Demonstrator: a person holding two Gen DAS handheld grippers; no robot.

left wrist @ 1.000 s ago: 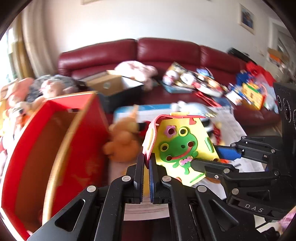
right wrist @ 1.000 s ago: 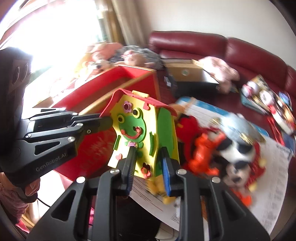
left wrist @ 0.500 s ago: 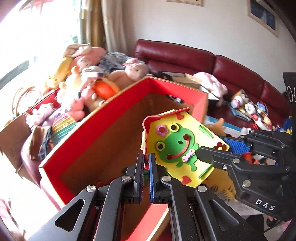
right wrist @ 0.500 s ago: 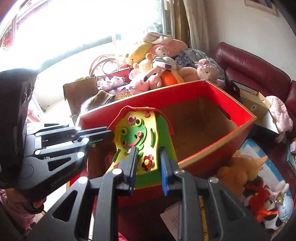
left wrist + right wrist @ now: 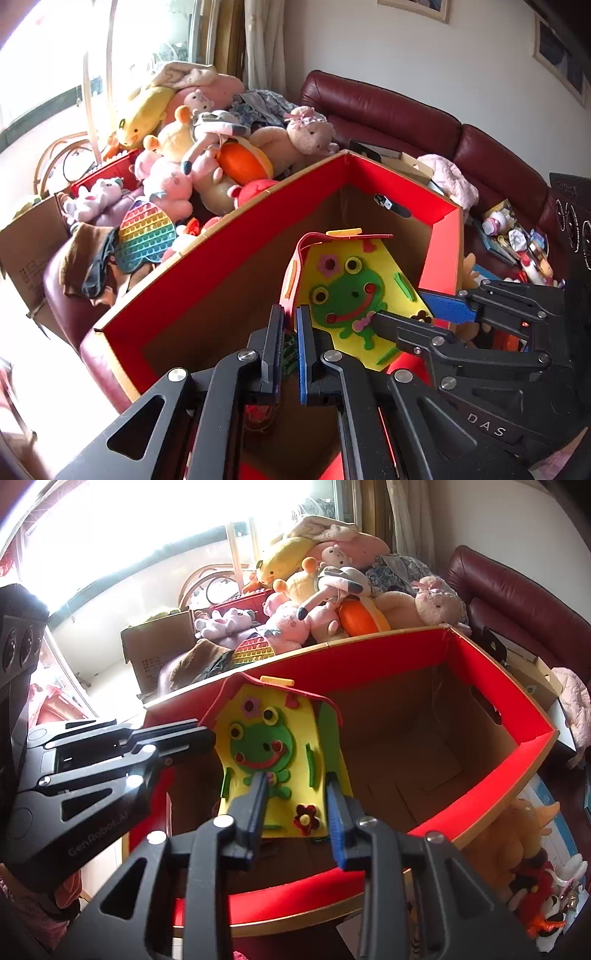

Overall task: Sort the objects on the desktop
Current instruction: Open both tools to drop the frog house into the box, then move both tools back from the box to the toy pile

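Living-room clutter fills both views, and closest to the lens the left gripper (image 5: 290,325) has its jaws pinched nearly together on the red side edge of the foam frog house (image 5: 347,291), while at three o'clock in the left wrist view the right gripper (image 5: 295,794) clamps the same house across its lower front, one finger over the yellow face and the other on the green side wall. So both grippers are closed on that house, and it hangs upright over the open mouth of the red cardboard box (image 5: 229,258), near the box's front wall, frog face toward the cameras. Inside, the brown box floor looks bare as far as the right wrist view shows it. Just past the box rim at eleven o'clock, a rainbow pop-it heart (image 5: 146,236) leans against a heap of plush toys (image 5: 207,147) piled by the bright window (image 5: 129,542). Further back at one o'clock runs the dark red leather sofa (image 5: 388,110), with a pink blanket (image 5: 448,181) on its seat.
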